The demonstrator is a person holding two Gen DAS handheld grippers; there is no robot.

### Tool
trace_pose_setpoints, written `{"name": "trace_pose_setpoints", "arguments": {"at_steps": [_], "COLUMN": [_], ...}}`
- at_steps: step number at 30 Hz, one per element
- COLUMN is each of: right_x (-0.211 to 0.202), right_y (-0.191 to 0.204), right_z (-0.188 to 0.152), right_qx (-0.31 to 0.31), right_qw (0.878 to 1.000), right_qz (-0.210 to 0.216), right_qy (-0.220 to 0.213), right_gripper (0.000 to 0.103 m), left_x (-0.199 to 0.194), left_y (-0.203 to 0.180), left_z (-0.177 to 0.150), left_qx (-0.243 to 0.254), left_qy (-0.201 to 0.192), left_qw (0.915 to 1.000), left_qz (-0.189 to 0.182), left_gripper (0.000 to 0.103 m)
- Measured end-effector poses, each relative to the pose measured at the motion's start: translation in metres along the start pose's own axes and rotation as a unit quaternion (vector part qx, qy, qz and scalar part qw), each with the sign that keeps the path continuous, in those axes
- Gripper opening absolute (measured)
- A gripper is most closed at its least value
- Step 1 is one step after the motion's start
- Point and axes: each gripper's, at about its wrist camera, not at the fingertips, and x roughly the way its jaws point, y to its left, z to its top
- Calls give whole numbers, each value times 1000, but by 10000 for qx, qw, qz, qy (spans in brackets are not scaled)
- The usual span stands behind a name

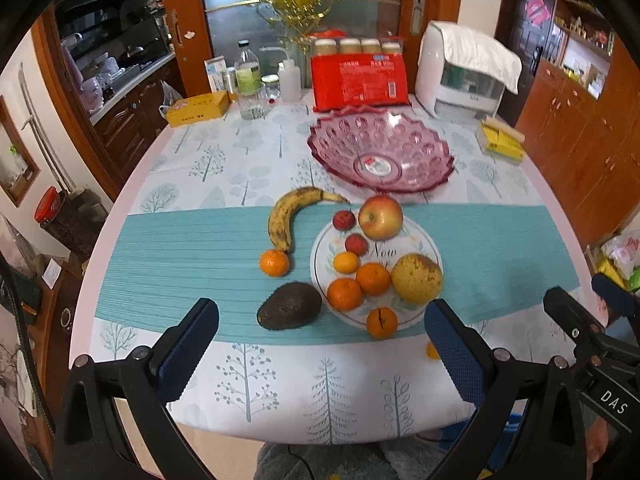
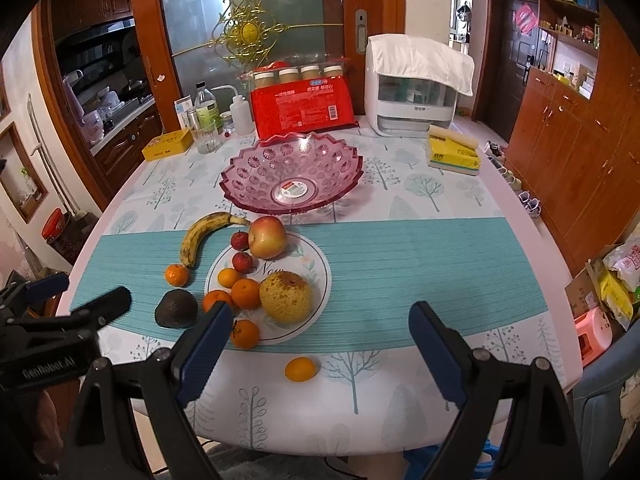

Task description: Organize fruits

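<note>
Nothing looks sorted yet: the pink bowl (image 2: 292, 176) sits empty beyond the fruit, which lies on and around the plate (image 2: 316, 280), while the left gripper (image 1: 320, 344) and right gripper (image 2: 320, 344) hover spread and empty-handed.

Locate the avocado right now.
In both views, the avocado lies on the teal runner, just left of the white plate, below a lone tangerine.

Bowl (image 2: 292, 178) behind plate (image 2: 316, 280) w/ fruit on it; banana (image 2: 200, 238), avocado (image 2: 176, 309) left (on mat (image 2: 420, 280)).
</note>
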Motion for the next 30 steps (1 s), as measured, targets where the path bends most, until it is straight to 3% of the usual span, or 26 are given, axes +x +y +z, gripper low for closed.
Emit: {"name": "trace_pose_setpoints", "arguments": {"at_steps": [5, 13, 18, 26, 30], "right_x": [-2, 0, 10, 50, 70], "right_y": [-6, -12, -14, -13, -11], "right_z": [3, 5, -1, -26, -40], "right_qx": [16, -48, -211, -370, -446], "right_qw": [10000, 9998, 9997, 9981, 9963], "right_qz": [26, 110, 94, 305, 430], "right_qy": [-67, -133, -95, 383, 593], "right_gripper": [90, 90, 88, 74, 72], "left_x": [-1, 9, 16, 52, 74], "left_y": [9, 38, 53, 62, 59], "left_z": [7, 14, 12, -5, -16], "left_qx": [43, -176, -192, -133, 45], "left_qy": [-114, 104, -42, 132, 249], "left_qw": [9999, 9997, 9996, 9997, 9994], "left_qz": [59, 140, 200, -149, -252], "left_gripper": [102, 102, 102, 102, 102]}}
